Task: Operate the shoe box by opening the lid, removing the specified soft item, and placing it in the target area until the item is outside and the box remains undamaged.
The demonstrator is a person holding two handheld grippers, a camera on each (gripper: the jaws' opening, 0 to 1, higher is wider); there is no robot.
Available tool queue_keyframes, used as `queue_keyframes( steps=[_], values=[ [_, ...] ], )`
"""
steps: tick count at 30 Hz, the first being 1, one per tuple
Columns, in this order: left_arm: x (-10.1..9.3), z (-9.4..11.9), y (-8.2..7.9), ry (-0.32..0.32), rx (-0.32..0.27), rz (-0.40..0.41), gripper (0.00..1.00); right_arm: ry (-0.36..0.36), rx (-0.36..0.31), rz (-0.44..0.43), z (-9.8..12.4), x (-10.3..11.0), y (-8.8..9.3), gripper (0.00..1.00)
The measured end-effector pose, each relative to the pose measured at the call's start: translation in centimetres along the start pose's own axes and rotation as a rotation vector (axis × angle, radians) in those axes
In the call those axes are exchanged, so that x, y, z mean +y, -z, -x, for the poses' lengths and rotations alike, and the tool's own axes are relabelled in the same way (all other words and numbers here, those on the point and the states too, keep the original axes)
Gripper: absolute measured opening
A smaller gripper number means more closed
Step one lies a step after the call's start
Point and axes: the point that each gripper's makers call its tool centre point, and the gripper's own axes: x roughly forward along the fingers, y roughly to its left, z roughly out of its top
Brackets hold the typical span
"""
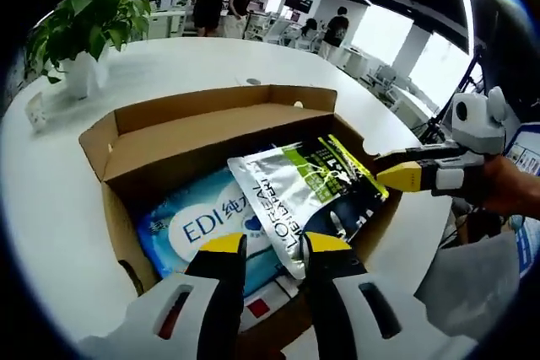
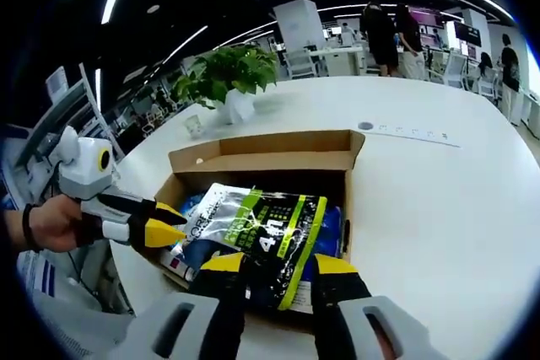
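Box: the brown cardboard shoe box (image 1: 169,137) is sitting open on the round white table (image 1: 51,200), lid flaps folded back.
Pouch: the silver, black and green soft foil pouch (image 1: 308,191) is lying tilted inside, overlapping a blue wipes pack (image 1: 190,225).
Left gripper (image 1: 274,246): jaws are hovering spread at the pouch's near edge.
Right gripper (image 2: 278,265): jaws are pinching the pouch's edge.
Backdrop: a potted green plant (image 1: 84,27) is standing beyond the box.

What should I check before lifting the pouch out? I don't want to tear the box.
1. Box lid open: ok.
2. Pouch on top of the blue pack: ok.
3. Right gripper around the pouch edge: ok; firm grip: cannot tell.
4. Left gripper open at the pouch's near end: ok.
5. Box walls intact: ok.
6. Bare table beside the box for placing: ok.
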Motion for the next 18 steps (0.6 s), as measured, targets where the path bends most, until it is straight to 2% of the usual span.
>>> queue_keyframes(
  steps=[5, 6, 8, 11, 18],
  values=[
    [0.26, -0.41, 0.78, 0.013, 0.015, 0.056, 0.20, -0.003, 0.005, 0.003, -0.12, -0.20, 0.03, 0.27],
    [-0.08, -0.53, 0.88, 0.036, 0.010, 0.108, 0.19, -0.005, 0.008, 0.007, -0.16, -0.20, 0.07, 0.27],
    [0.14, -0.52, 0.80, 0.041, -0.003, 0.149, 0.14, -0.006, 0.009, 0.009, -0.17, -0.18, 0.10, 0.27],
    [0.31, -0.45, 0.82, 0.029, -0.003, 0.134, 0.02, -0.003, 0.013, 0.015, -0.19, -0.13, 0.16, 0.28],
    [0.28, -0.33, 0.58, 0.022, -0.025, 0.144, 0.00, -0.001, 0.019, 0.012, -0.38, -0.18, 0.25, 0.27]
  ],
)
